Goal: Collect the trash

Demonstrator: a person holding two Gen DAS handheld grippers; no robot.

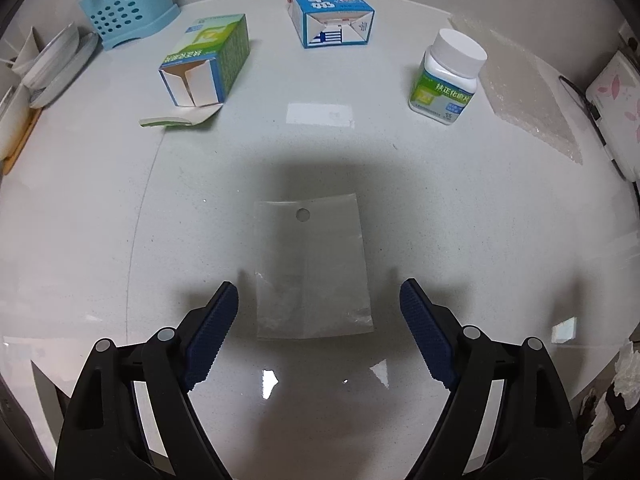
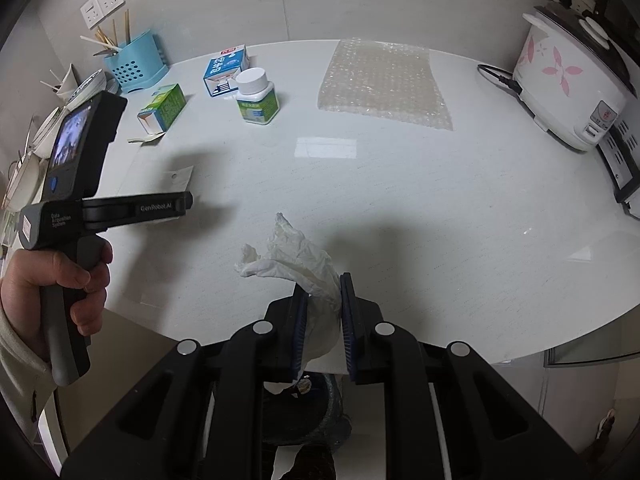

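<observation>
On the pale speckled bench (image 1: 400, 184), a sheet of bubble wrap (image 2: 382, 84) lies flat. Behind, a blue perforated holder (image 1: 124, 14) carries chopsticks; an open-ended green carton (image 1: 206, 60) looks hollow. The left gripper (image 1: 318, 300) spreads wide over a clear plastic sleeve (image 1: 314, 272). The right gripper (image 2: 325, 304) pinches a crumpled white tissue (image 2: 296, 256).

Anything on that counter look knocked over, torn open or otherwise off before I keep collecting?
Yes: the green box lies on its side, end flaps open, one flap splayed on the counter. The milk carton also lies tipped over. The pill bottle stands upright, capped.
</observation>
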